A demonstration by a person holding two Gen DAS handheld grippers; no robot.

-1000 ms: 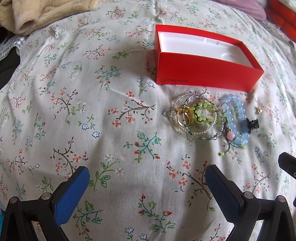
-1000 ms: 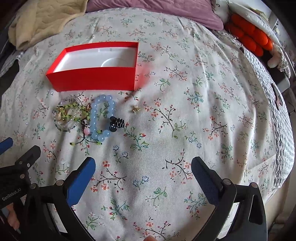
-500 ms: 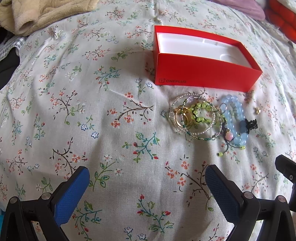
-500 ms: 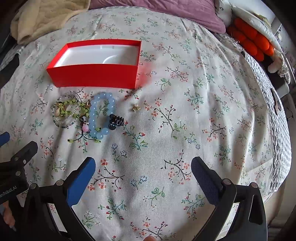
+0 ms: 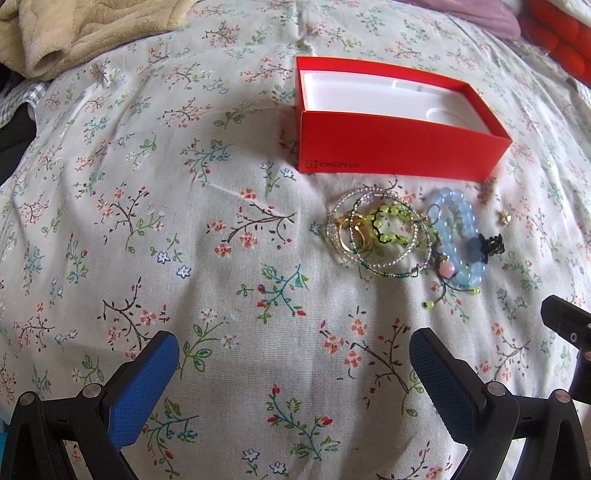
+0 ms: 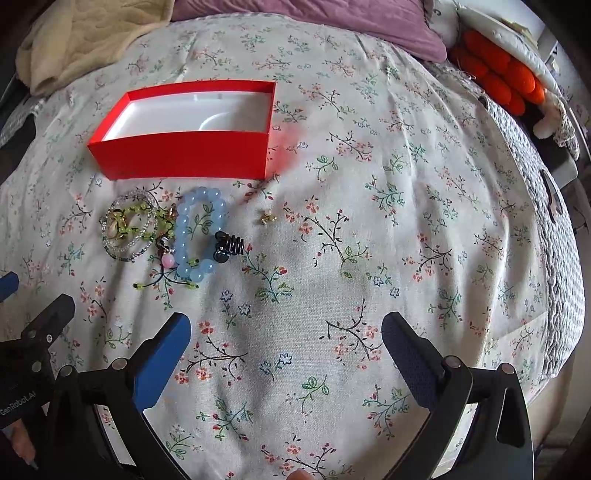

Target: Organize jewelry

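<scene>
An open red box [image 5: 399, 147] with a white inside stands on the floral bedspread; it also shows in the right wrist view [image 6: 184, 147]. In front of it lies a pile of jewelry: clear, green and gold bracelets [image 5: 376, 232] [image 6: 127, 227], a light blue bead bracelet [image 5: 458, 236] [image 6: 199, 232], a black hair clip [image 5: 491, 245] [image 6: 229, 247] and a small gold star piece [image 5: 504, 218] [image 6: 267, 218]. My left gripper [image 5: 291, 354] is open and empty, short of the pile. My right gripper [image 6: 286, 332] is open and empty, right of the pile.
A beige blanket [image 5: 74, 29] [image 6: 85, 40] lies at the far left. A purple pillow [image 6: 332, 22] and an orange plush [image 6: 498, 74] lie at the far right. The bed edge [image 6: 554, 295] drops off on the right.
Both grippers have moved slightly forward toward the jewelry and box. Both stay open and the jewelry has not moved.
</scene>
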